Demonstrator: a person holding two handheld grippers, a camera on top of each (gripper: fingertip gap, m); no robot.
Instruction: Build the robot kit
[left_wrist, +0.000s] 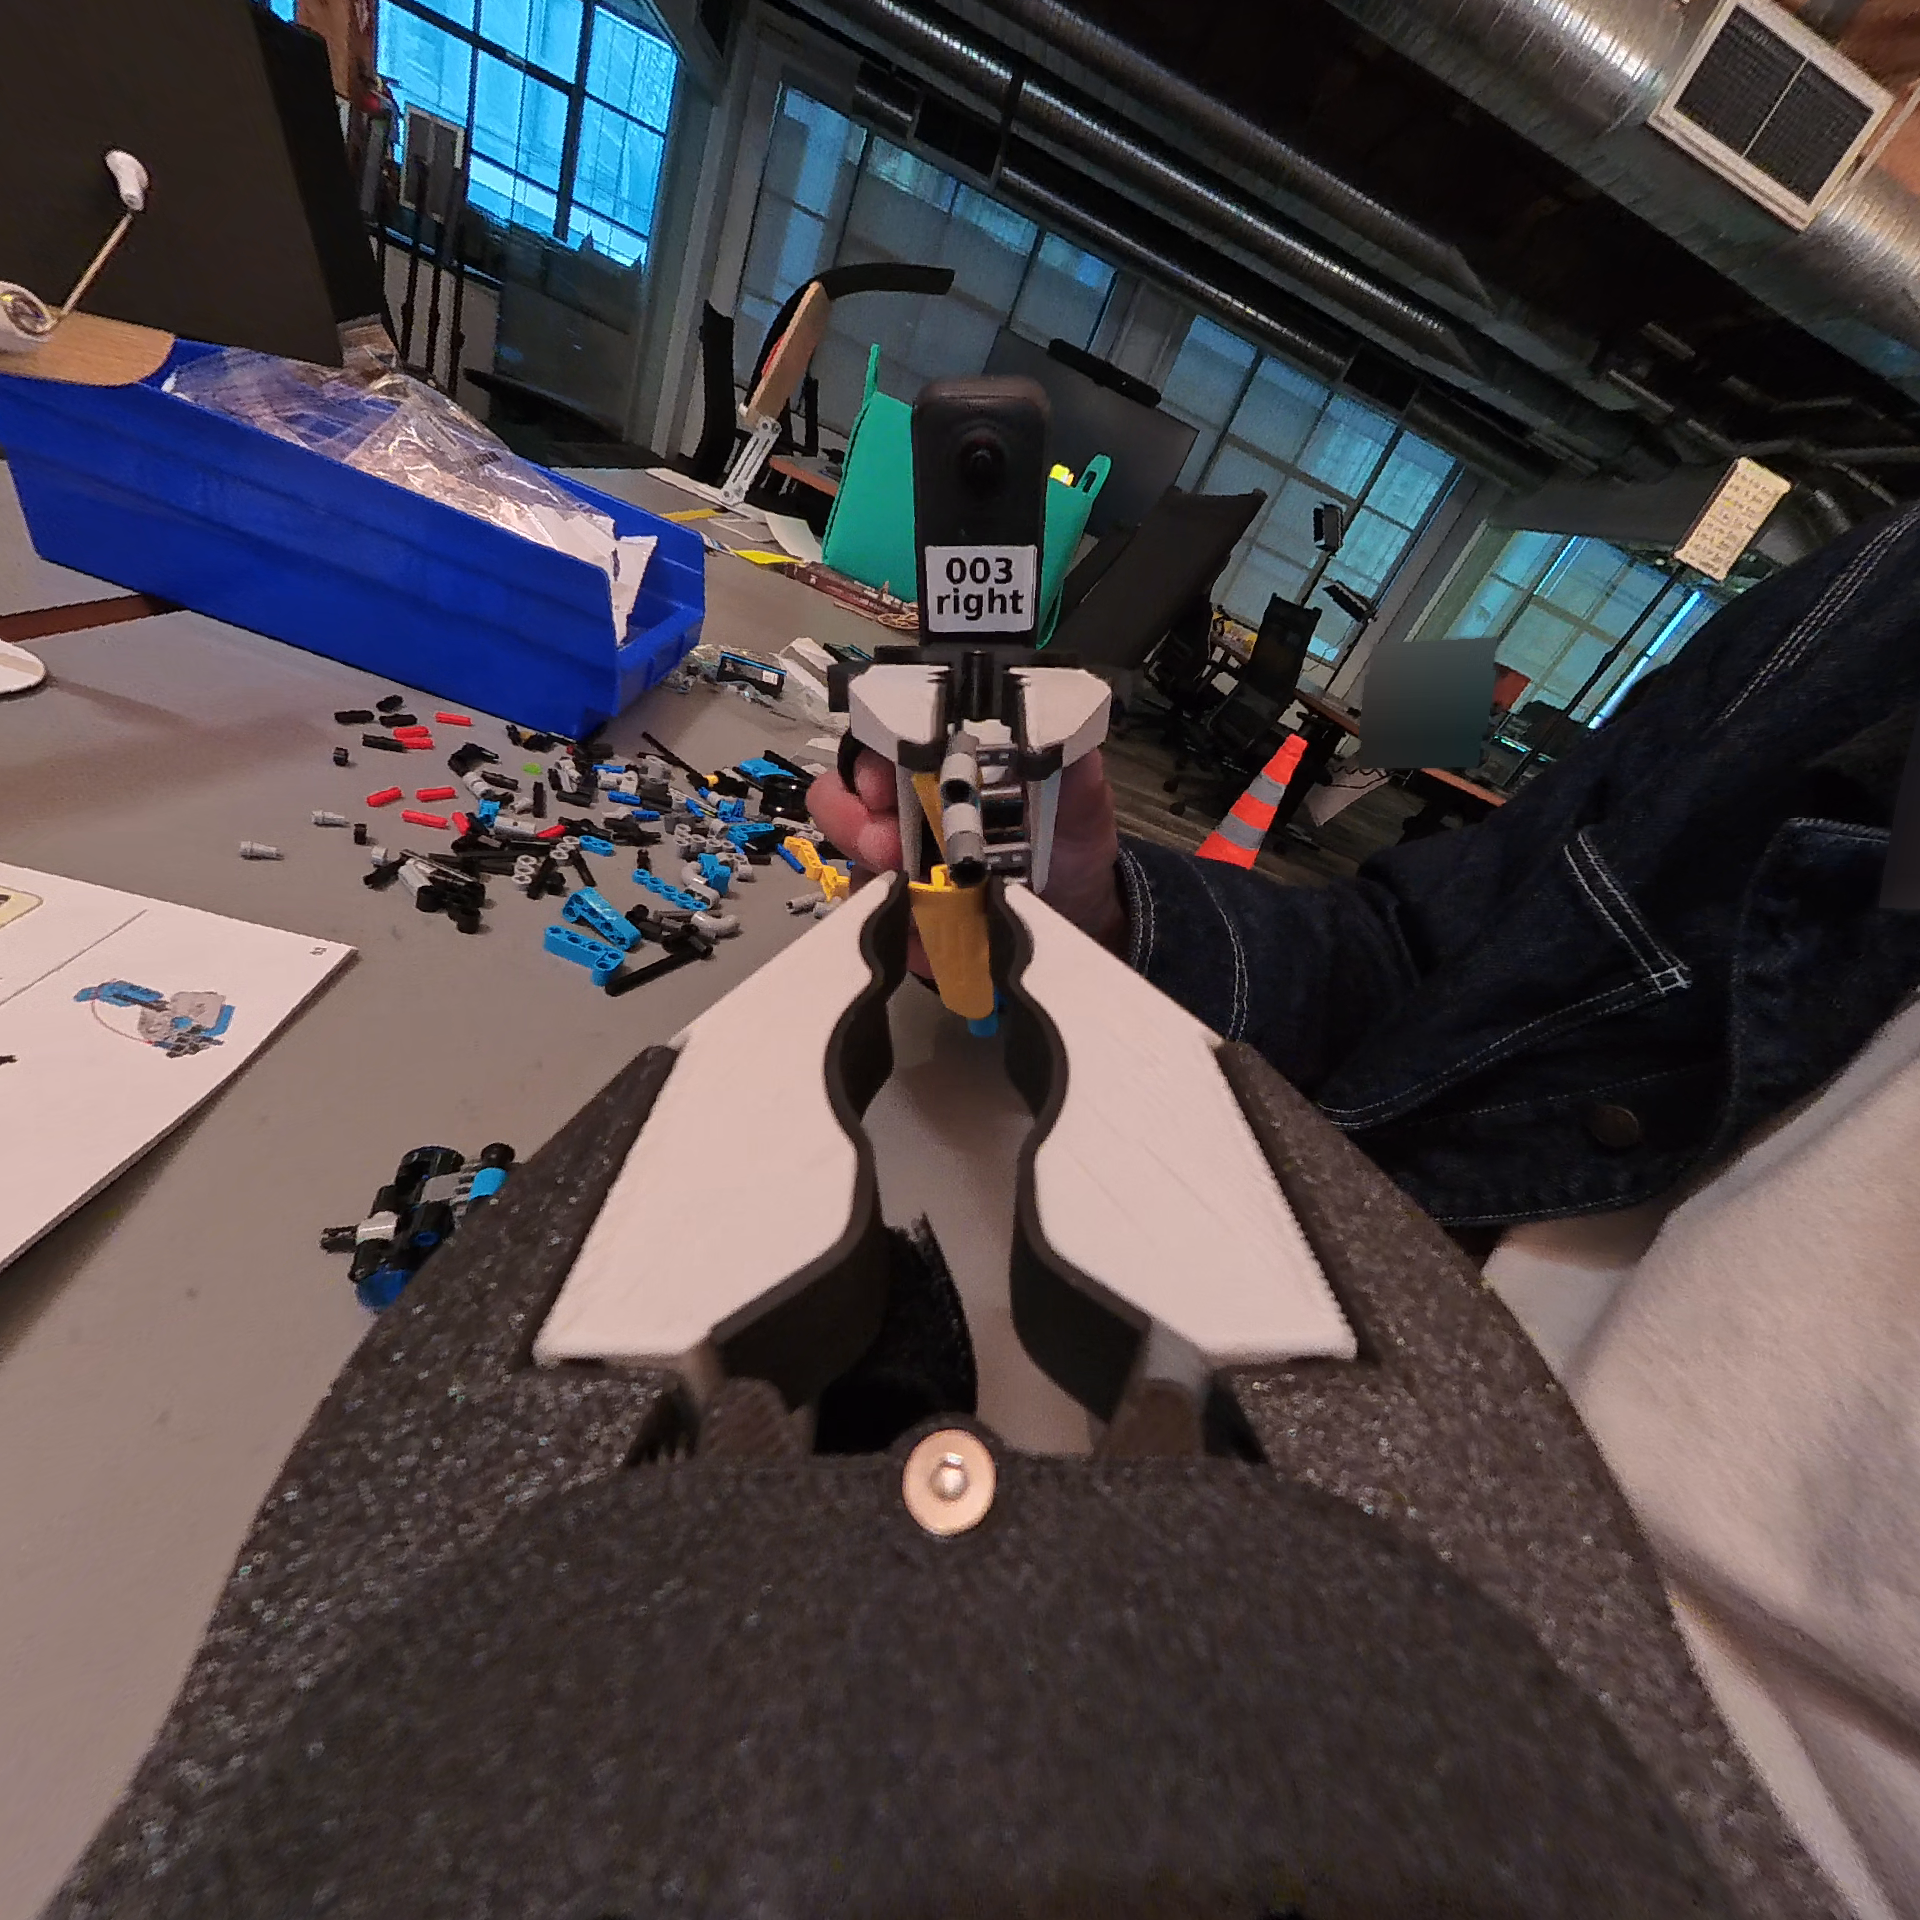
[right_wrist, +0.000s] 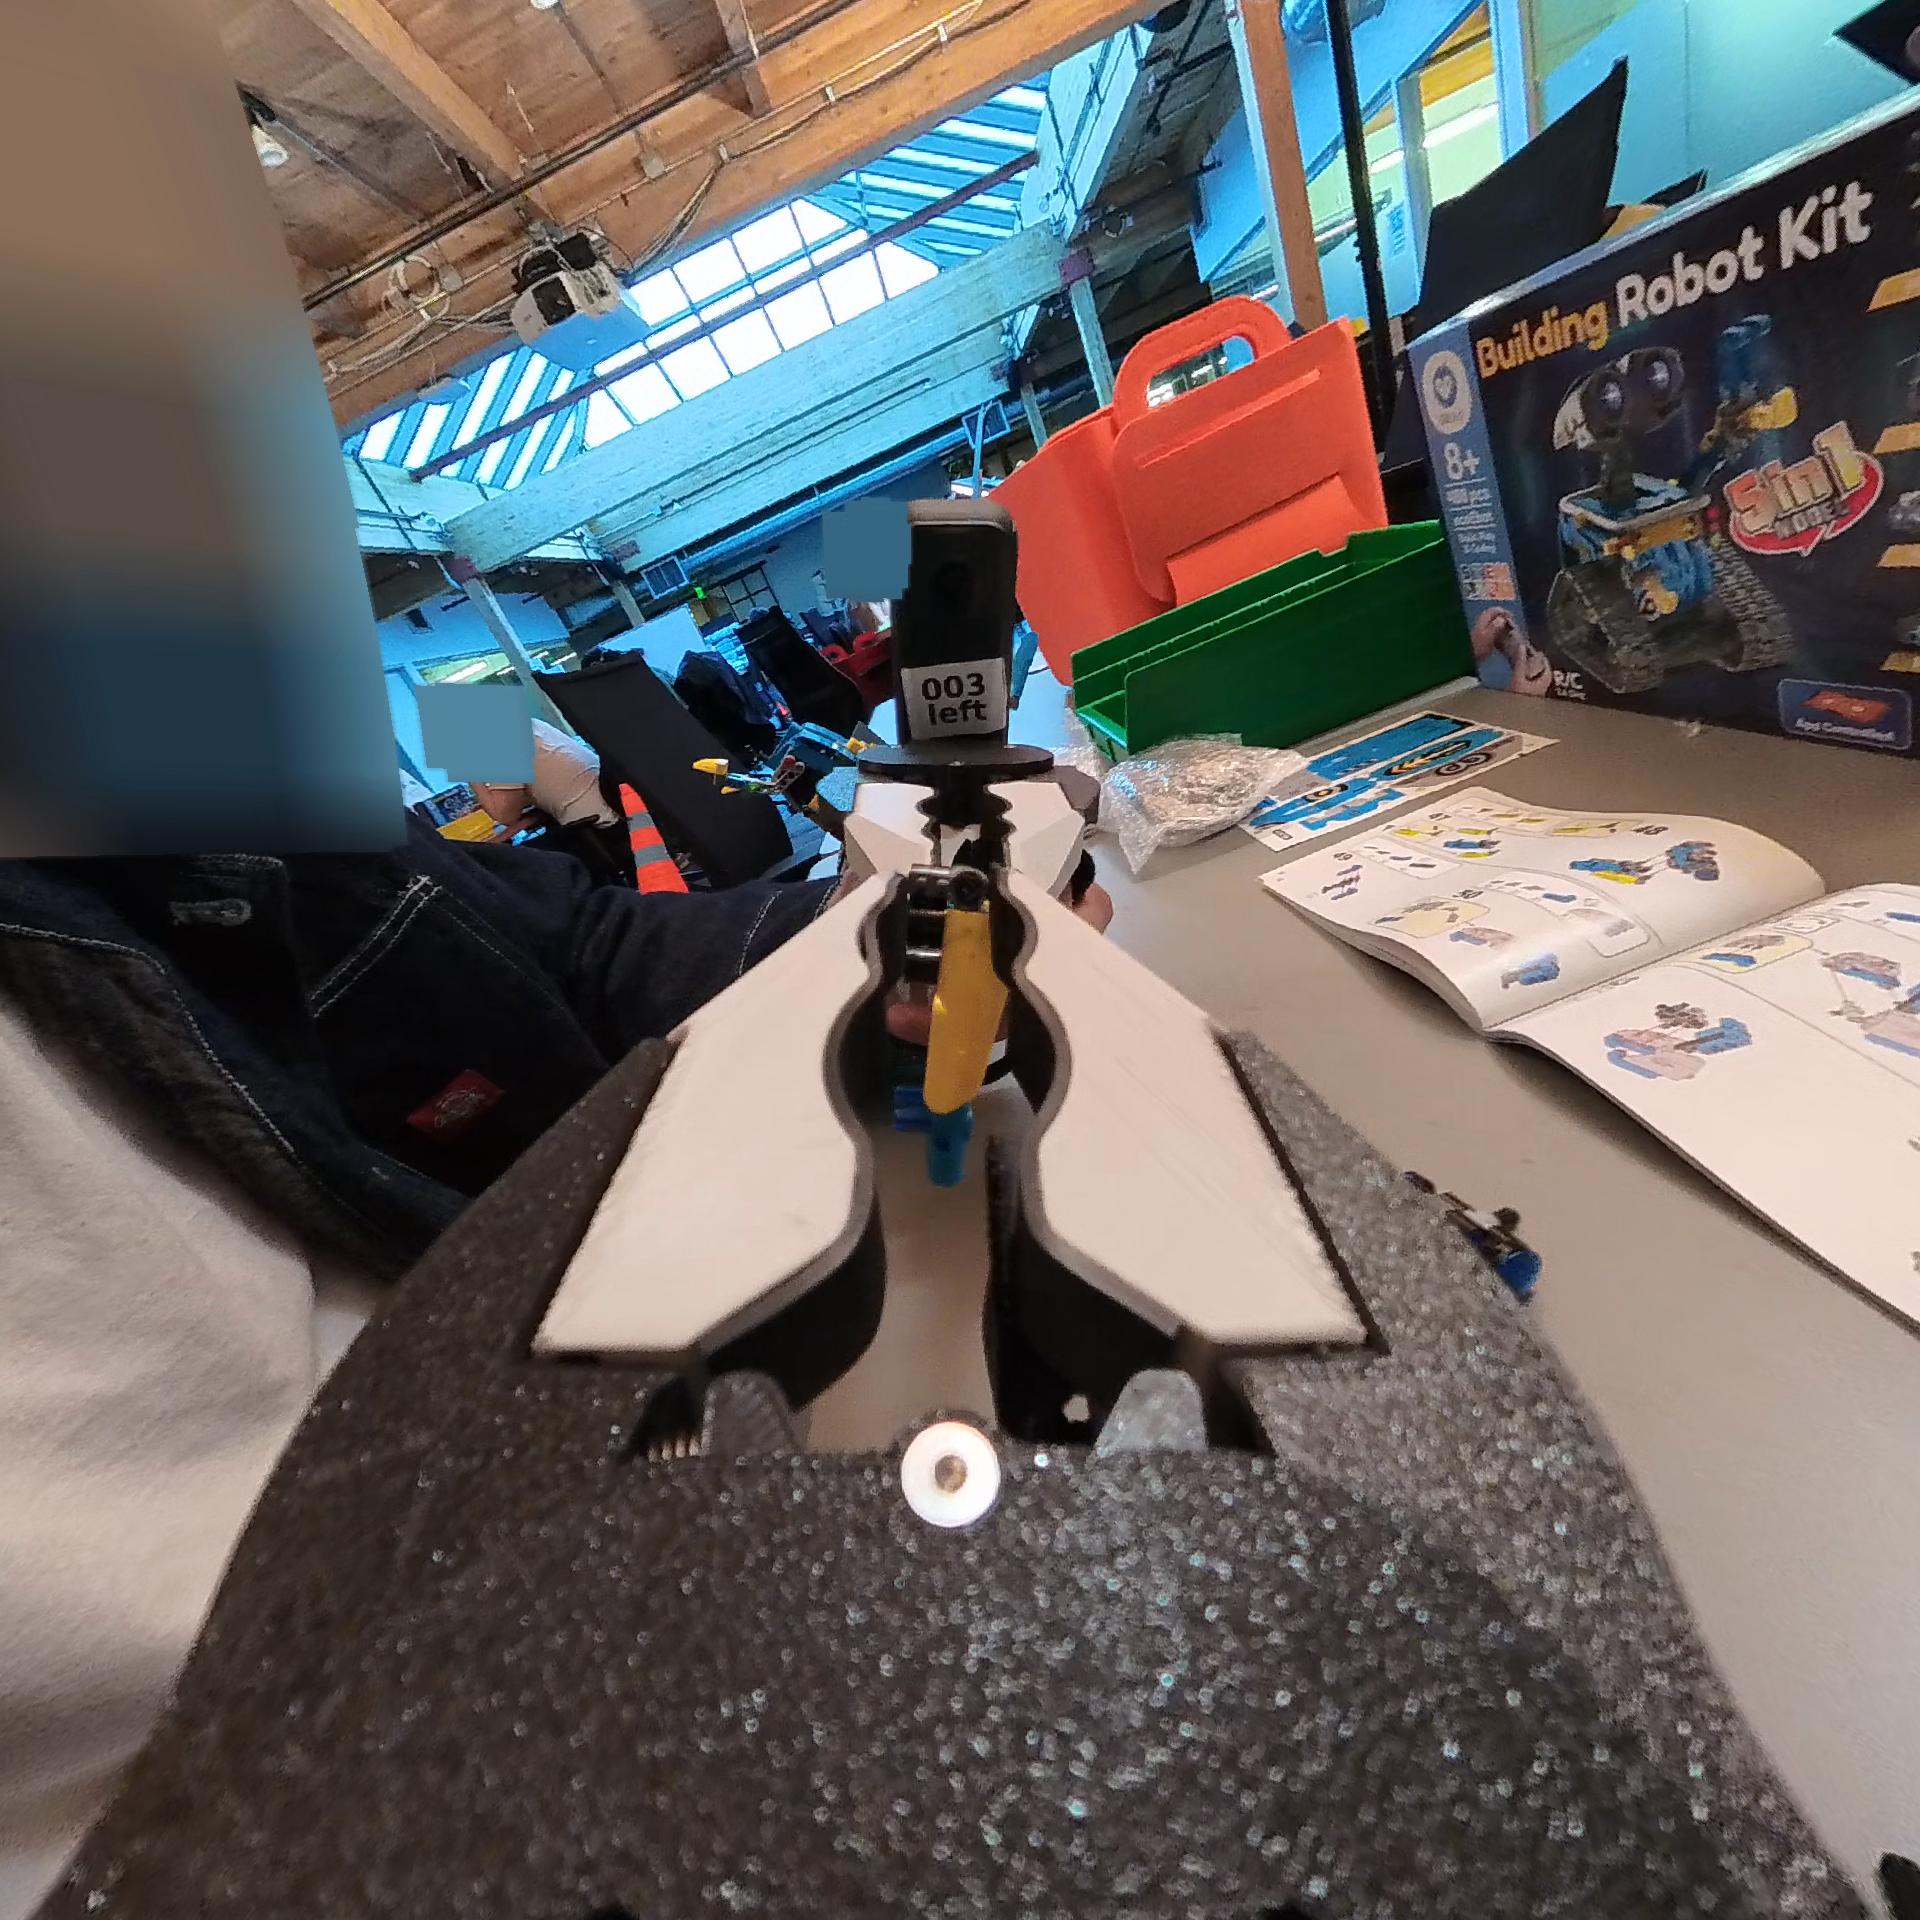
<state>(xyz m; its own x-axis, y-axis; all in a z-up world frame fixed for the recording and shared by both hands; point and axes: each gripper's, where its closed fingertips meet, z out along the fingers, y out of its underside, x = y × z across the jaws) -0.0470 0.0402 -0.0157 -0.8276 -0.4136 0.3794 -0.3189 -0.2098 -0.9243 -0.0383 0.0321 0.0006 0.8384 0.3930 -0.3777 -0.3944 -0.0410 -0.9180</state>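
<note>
A: Currently, what does the left hand-held gripper (left_wrist: 943, 899) hold?

B: Its fingertips are closed on the yellow end of a brick assembly (left_wrist: 954, 940), held above the table (left_wrist: 499, 1049).

A: And the right hand-held gripper (right_wrist: 943, 902)?

B: It faces the left one tip to tip and is closed on the grey-and-black end of the same assembly (right_wrist: 961, 1023).

A: Surroundings?

B: Loose building pieces (left_wrist: 582, 821) lie scattered beside a blue bin (left_wrist: 312, 551). An open instruction booklet (right_wrist: 1621, 997), a green bin (right_wrist: 1278, 644) and the kit box (right_wrist: 1683, 520) sit well apart from the grippers.
</note>
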